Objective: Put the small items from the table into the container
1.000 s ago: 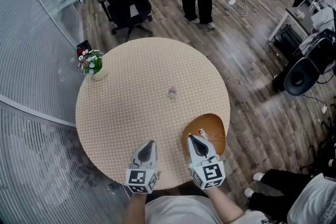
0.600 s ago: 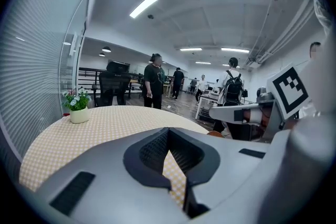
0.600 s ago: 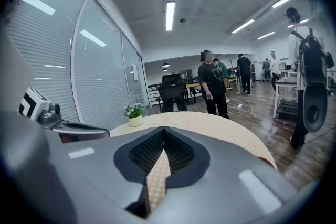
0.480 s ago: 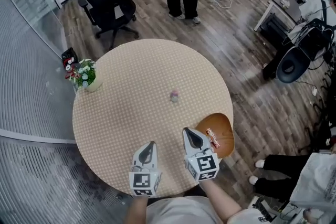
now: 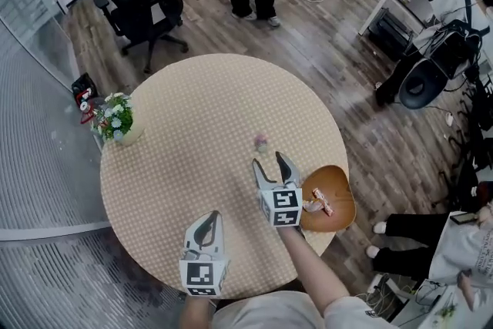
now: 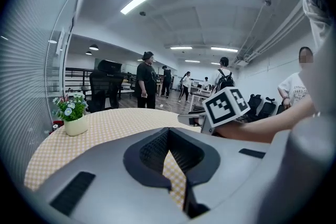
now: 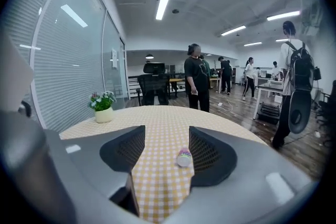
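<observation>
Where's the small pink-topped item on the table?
The item lies mid-table in the head view, just ahead of the right gripper's opening, empty jaws, left of the bowl.

Left tongs (image 5: 207,218): grey moulded shell, dark ribbed pads (image 6: 155,150). Left cube (image 5: 202,276): white, black square markers. Right tongs (image 5: 270,161): same make. Right cube (image 5: 281,206): same markers. Shirt (image 5: 262,313): pale, short-sleeved.

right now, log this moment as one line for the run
right gripper: jaws opening, empty | small bottle: on table, just ahead of them | left gripper: jaws together, empty | bowl: holds wrapped candy
</observation>
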The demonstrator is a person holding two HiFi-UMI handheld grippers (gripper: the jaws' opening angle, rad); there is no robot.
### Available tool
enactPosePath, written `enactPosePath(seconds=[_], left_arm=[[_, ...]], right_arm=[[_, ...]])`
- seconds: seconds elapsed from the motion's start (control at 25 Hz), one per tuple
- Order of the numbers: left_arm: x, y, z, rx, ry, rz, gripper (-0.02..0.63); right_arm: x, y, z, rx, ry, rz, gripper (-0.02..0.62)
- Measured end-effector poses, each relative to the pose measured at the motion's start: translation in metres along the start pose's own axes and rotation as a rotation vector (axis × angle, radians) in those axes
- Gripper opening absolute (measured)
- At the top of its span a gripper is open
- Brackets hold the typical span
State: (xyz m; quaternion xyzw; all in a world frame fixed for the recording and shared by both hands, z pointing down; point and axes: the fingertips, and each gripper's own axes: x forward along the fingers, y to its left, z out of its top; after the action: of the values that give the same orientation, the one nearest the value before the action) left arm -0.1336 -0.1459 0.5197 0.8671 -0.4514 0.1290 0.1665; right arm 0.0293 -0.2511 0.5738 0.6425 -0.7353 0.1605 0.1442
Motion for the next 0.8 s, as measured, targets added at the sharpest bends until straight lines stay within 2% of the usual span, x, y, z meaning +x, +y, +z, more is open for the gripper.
enactPosePath(seconds=[0.32, 0.44, 0.64, 0.8], left_arm=[[-0.019, 0.02, -0.014, -0.004, 0.03, -0.035, 0.003], [-0.023, 0.028, -0.02, -0.012, 0.052, -0.035, 0.003], [-0.022, 0.041, -0.033, -0.037, 0.065, -0.012, 0.003], [-0.018, 0.045, -0.03, -0.033, 0.081, -0.014, 0.003]], right_arm=[[0.086, -0.028, -0.055, -0.026, 0.141, -0.122, 0.275], [0.108, -0.04, -0.07, -0.02, 0.185, -0.149, 0.275], [0.125, -0.06, -0.089, -0.005, 0.249, -0.168, 0.275], [0.133, -0.068, -0.098, 0.01, 0.287, -0.145, 0.273]])
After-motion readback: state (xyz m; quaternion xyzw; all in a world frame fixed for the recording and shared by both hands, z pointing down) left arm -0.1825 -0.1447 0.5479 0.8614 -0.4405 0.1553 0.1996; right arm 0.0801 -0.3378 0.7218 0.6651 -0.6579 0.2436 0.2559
